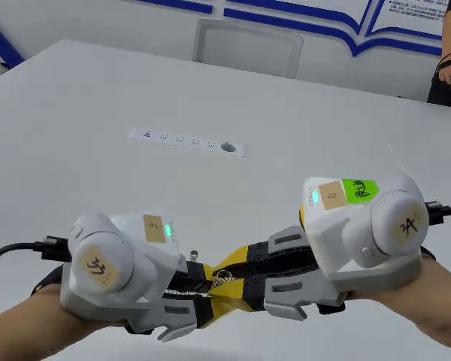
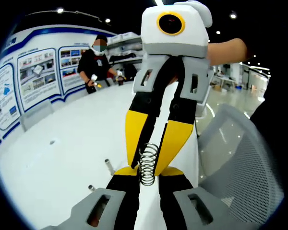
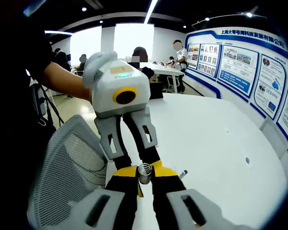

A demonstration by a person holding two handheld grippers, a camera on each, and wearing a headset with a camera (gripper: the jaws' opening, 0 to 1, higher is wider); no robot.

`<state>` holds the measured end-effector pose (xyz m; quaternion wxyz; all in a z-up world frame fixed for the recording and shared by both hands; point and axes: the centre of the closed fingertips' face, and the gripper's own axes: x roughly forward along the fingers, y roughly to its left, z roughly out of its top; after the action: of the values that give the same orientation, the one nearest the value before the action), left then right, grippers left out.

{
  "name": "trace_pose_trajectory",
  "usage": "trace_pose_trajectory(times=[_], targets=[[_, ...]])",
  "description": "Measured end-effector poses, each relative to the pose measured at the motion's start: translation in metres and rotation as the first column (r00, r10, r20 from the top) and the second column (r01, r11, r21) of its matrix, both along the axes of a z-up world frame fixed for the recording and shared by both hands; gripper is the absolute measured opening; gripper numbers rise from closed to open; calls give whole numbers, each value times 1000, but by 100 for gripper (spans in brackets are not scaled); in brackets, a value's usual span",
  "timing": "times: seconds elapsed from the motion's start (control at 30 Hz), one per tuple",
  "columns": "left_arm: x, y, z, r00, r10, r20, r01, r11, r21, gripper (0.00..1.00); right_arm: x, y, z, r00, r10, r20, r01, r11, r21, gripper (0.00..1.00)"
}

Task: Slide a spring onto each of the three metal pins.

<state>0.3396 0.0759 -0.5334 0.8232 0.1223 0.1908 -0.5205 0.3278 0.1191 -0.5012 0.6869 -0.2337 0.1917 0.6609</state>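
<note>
Spring: a small wire spring (image 2: 149,163) hangs clear of the desk (image 1: 98,113), caught where the two sets of yellow tips meet.
Right tool: the right tool (image 3: 144,172) has its jaws pinched on the spring, which lies along them.
Left tool: the left tool (image 2: 149,173) has its jaws drawn narrow at the spring's near end, tips against the other's; I cannot tell whether it grips.
Pins: a near pin (image 2: 107,165) and a second pin (image 2: 91,188) stand upright and bare on the desk, just beside the tips.
In the way: in the head view the white tool bodies cover much of the jaws.
Around: a socket strip (image 1: 188,141) is sunk mid-desk, a grey mesh chair (image 2: 240,158) sits at the near edge, and a person (image 2: 98,60) stands by the wall boards (image 2: 38,72).
</note>
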Motion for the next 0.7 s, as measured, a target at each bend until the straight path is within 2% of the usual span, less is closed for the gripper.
trace_pose_trajectory(times=[0.17, 0.27, 0.4, 0.5, 0.6, 0.63, 0.7], targets=[[1, 7, 0, 1000, 15, 9, -15, 1000, -3, 31, 10, 4, 3, 999, -33, -11, 33, 999, 21, 11], [0, 10, -1, 1000, 15, 5, -15, 1000, -11, 38, 13, 6, 3, 999, -37, -5, 37, 999, 20, 11], [4, 21, -10, 999, 43, 4, -43, 999, 29, 50, 24, 2, 5, 999, -52, 6, 52, 999, 16, 11], [8, 31, -13, 997, 73, 12, -74, 996, 54, 59, 41, -6, 8, 996, -87, 20, 87, 996, 10, 11], [12, 39, -13, 995, 100, 10, -101, 994, 50, 64, 65, -16, 10, 987, -159, 21, 158, 987, 10, 11], [13, 42, -13, 994, 113, 3, -113, 993, 44, 66, 77, -20, 12, 979, -200, 34, 199, 980, 16, 11], [15, 47, -13, 991, 137, -5, -137, 990, 36, 70, 88, -23, 14, 975, -220, 40, 220, 975, 20, 11]])
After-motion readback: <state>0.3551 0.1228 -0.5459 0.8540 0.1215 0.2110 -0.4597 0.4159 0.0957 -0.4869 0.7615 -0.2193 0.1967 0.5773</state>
